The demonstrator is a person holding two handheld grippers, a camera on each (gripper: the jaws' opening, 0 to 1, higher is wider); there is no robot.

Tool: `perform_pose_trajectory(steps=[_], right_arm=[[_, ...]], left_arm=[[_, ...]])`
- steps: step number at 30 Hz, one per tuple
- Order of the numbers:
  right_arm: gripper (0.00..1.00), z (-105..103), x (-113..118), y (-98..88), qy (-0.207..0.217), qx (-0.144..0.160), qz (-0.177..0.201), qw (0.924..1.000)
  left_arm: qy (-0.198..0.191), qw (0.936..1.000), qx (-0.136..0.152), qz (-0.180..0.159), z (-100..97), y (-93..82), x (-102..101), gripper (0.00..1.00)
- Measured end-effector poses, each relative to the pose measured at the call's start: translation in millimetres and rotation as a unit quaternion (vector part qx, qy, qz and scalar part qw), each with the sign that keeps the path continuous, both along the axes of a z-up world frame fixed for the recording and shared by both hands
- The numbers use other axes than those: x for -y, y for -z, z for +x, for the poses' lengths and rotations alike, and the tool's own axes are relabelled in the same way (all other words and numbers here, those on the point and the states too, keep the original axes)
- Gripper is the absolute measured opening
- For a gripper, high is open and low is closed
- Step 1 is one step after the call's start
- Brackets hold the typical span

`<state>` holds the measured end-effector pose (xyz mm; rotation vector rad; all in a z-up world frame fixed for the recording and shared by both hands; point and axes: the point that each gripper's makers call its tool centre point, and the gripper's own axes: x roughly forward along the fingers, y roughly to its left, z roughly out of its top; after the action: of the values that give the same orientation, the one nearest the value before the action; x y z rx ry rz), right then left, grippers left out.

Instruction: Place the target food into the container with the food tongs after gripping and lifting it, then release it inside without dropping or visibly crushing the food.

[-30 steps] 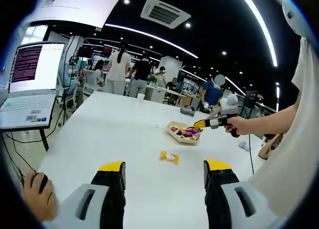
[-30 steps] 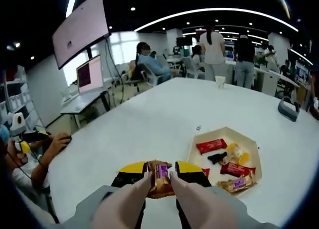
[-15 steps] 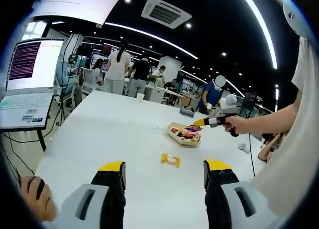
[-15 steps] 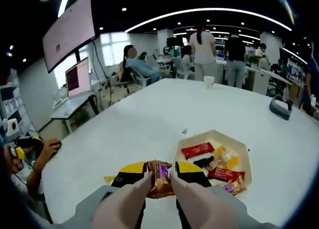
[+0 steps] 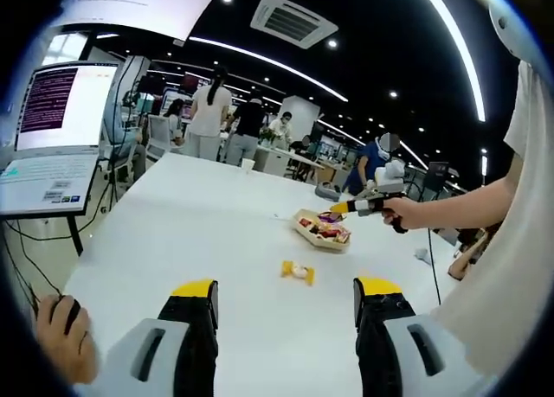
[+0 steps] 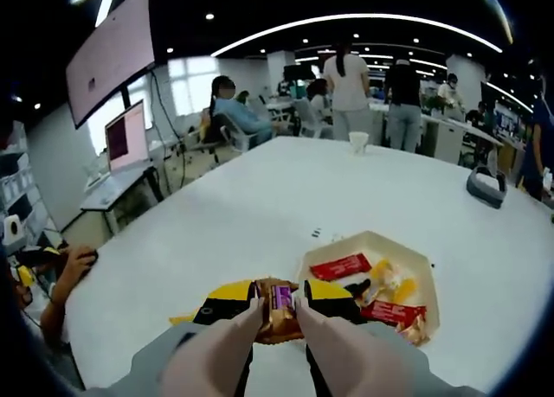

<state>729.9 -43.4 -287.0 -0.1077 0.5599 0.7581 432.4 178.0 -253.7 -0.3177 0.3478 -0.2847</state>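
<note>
"Where's the snack?"

"My right gripper (image 6: 277,304) is clamped on the small brown foil-wrapped snack with a purple label (image 6: 277,309), held over the white table (image 6: 260,215); the shallow cream six-sided tray of wrapped sweets (image 6: 407,260) lies just right and beyond."

"Risk?"

"Letting go early drops it short of the tray rim, I think. Squeezing harder would crush the wrapper. My left gripper (image 5: 284,306) is spread wide, empty, with a yellow wrapped sweet (image 5: 297,271) on the table beyond."

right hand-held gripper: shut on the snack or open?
Shut. The right hand-held gripper pinches the brown wrapped snack between its jaws, beside the tray.
</note>
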Motion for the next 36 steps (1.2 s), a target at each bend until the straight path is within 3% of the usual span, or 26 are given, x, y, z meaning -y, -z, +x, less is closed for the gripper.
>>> perform_pose_trajectory(steps=[11,21,36], right_arm=[[0.22,17.0,-6.0,-1.8,0.028,0.012,0.009,0.9995],[0.22,32.6,-2.6,2.2,0.046,0.02,-0.006,0.9987],[0.22,32.3,0.5,-0.5,0.049,0.028,-0.01,0.9983]], left_arm=[[0.005,1.0,-0.001,-0.002,-0.9,-0.6,3.9,0.62],[-0.001,1.0,-0.001,0.0,-6.3,-0.9,-1.9,0.62],[-0.005,1.0,-0.004,-0.001,-13.7,-0.3,-3.7,0.62]])
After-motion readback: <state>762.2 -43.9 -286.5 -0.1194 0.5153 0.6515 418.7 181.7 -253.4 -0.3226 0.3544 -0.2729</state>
